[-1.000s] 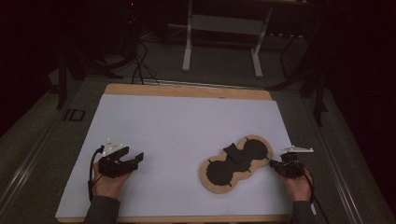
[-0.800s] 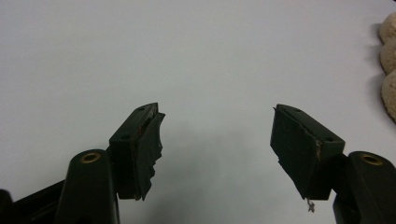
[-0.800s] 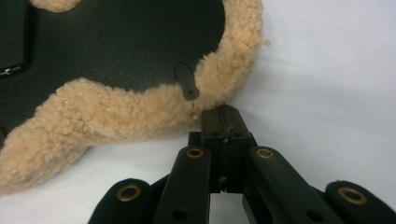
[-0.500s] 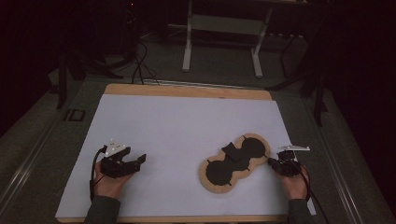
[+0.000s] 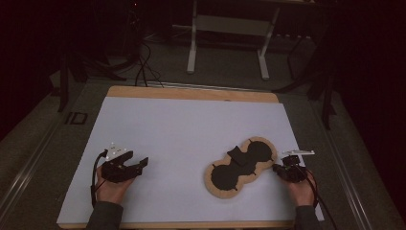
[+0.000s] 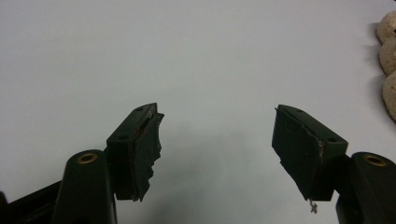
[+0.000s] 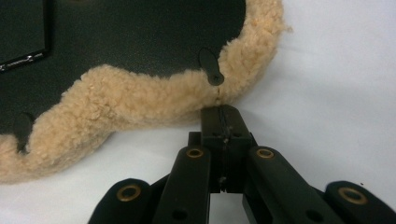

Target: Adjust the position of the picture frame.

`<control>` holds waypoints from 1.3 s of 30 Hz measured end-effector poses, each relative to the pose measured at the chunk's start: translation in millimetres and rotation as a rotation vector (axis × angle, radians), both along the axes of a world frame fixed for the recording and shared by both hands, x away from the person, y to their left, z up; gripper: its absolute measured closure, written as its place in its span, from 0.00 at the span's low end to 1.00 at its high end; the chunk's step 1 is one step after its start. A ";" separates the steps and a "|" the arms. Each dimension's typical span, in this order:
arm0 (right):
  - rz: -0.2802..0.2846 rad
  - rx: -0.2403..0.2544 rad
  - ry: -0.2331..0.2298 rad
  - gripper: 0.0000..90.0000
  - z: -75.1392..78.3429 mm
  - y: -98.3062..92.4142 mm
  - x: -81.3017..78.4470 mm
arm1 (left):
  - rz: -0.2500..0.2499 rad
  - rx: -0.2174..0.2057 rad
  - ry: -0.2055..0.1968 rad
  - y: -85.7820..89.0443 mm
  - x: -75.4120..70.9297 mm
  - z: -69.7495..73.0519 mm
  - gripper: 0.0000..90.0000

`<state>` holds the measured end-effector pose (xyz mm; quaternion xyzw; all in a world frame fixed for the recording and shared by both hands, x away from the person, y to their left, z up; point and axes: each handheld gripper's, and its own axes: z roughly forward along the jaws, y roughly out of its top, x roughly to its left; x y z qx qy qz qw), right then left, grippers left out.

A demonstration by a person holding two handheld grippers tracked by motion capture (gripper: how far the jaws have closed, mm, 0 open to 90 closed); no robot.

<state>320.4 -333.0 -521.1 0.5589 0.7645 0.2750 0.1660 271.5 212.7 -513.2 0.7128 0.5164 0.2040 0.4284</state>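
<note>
A figure-eight pad (image 5: 225, 177) with a black face and a tan fleece rim lies on the white sheet (image 5: 191, 129), right of centre. A small black flap (image 5: 238, 155) sits at its waist. My right gripper (image 5: 276, 168) is at the pad's right end, shut. In the right gripper view its closed tips (image 7: 223, 116) meet the fleece rim (image 7: 130, 98) just below a small black tab (image 7: 211, 66), with nothing seen between them. My left gripper (image 5: 136, 161) rests at the front left, open (image 6: 217, 135) over bare sheet, with the fleece (image 6: 387, 56) far off to its right.
The white sheet covers a wooden board (image 5: 191, 93) whose far edge shows. Beyond it stand a grey metal stand (image 5: 227, 28) and dark cables (image 5: 143, 67) on the floor. The room around the table is dark.
My right gripper has edged slightly left, toward the pad's rim. The left hand and the pad have stayed where they were.
</note>
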 end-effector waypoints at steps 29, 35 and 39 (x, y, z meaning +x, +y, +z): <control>-0.017 -0.038 -0.066 1.00 -4.1 22.2 18.6 | -0.074 0.018 0.009 -10.3 -2.1 -0.4 0.76; -0.001 -0.016 -0.055 1.00 -3.4 27.3 23.7 | -0.092 0.048 0.030 -16.5 -1.2 -1.6 0.85; 0.022 0.001 -0.052 1.00 -2.1 32.4 26.6 | -0.108 0.071 0.055 -21.6 0.5 -3.3 0.93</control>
